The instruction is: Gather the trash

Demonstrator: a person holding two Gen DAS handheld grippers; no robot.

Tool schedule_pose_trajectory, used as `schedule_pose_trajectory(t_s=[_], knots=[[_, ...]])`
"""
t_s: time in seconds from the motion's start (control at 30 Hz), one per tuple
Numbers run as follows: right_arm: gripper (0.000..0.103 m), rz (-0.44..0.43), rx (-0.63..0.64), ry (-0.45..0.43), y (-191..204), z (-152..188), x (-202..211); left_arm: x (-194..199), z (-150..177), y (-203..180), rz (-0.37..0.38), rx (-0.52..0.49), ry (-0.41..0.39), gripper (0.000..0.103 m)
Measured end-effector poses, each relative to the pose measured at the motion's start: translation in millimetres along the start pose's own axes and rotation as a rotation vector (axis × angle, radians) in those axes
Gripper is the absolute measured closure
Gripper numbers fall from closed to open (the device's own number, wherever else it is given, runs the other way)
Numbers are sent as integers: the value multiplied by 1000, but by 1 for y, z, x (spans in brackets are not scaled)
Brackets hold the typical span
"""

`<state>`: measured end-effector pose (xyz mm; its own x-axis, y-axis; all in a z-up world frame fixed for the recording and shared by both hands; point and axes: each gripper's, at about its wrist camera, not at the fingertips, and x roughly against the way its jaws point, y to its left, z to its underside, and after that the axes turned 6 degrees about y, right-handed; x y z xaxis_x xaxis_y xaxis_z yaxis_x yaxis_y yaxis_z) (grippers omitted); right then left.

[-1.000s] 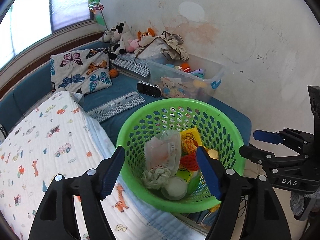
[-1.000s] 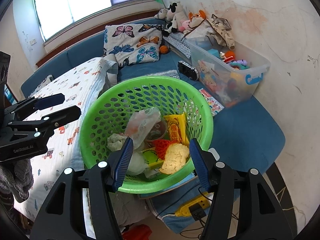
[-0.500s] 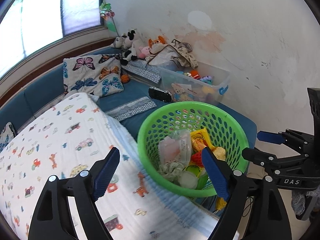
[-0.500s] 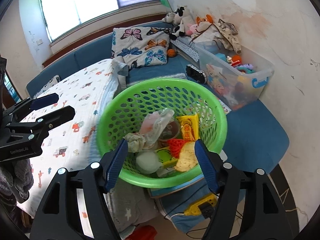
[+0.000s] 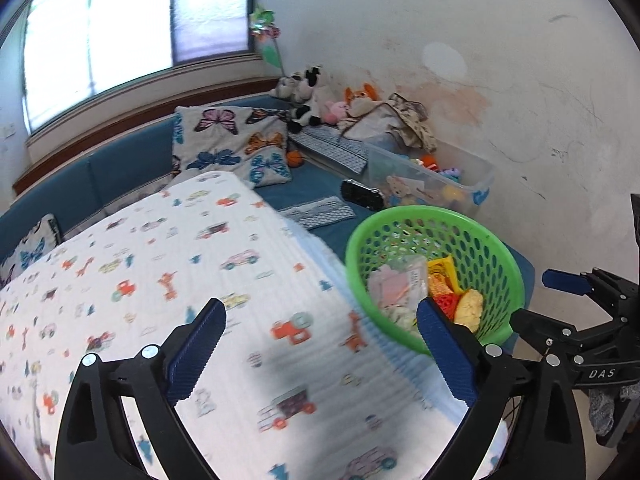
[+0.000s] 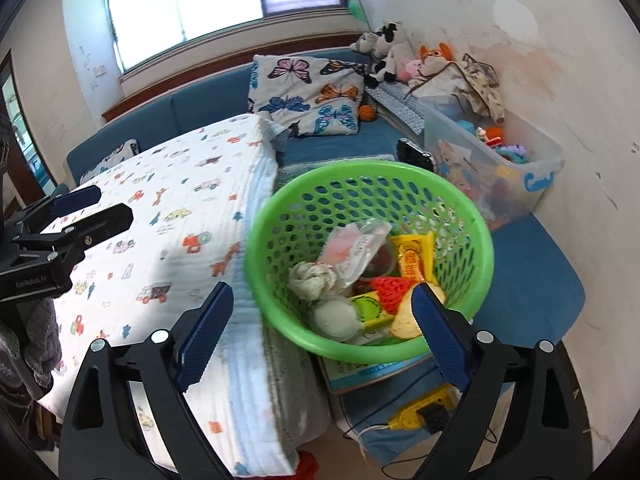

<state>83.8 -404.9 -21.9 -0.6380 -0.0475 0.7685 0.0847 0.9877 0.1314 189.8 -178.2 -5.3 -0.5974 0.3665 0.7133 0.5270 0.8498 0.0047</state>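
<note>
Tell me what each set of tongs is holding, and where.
Nothing. The left tongs and right tongs have just been opening, both empty.

Your left tool point(image 5: 320, 344) points forward and downward, its jaws spread wide after just opening, with nothing between the blue pads point(image 5: 198, 350). Your right tool point(image 6: 322, 334) tilts down likewise, jaws also just opened wide and gripping nothing. The two sit side by side.

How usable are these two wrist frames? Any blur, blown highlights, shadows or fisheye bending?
Left wrist: window blown out, printed blanket smeared by motion blur, a dark shadow on it between the open jaws, edges bent by the fisheye. Right wrist: sharper; green basket and its trash readable, window overexposed, corners vignetted black.
</note>
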Motion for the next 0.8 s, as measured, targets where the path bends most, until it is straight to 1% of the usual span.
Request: schedule_pose_trajectory(t_s=[0.13,0.23,0.3,0.37,0.67,0.8], knots=[[10,7,39,-4,19,1,3,11,10,17,-20,34,-3,9],[7,21,78,-10,33,2,5,18,18,28,-65,53,-2,9],[5,29,101,-14,41,4,7,24,25,38,-78,76,-1,8],[5,27,110,-17,48,5,9,28,32,47,-92,99,4,8],[5,-29,104,-1,73,10,7,62,70,86,-161,190,-12,8],[5,-43,115,-10,88,12,9,78,86,102,-192,223,-23,7]])
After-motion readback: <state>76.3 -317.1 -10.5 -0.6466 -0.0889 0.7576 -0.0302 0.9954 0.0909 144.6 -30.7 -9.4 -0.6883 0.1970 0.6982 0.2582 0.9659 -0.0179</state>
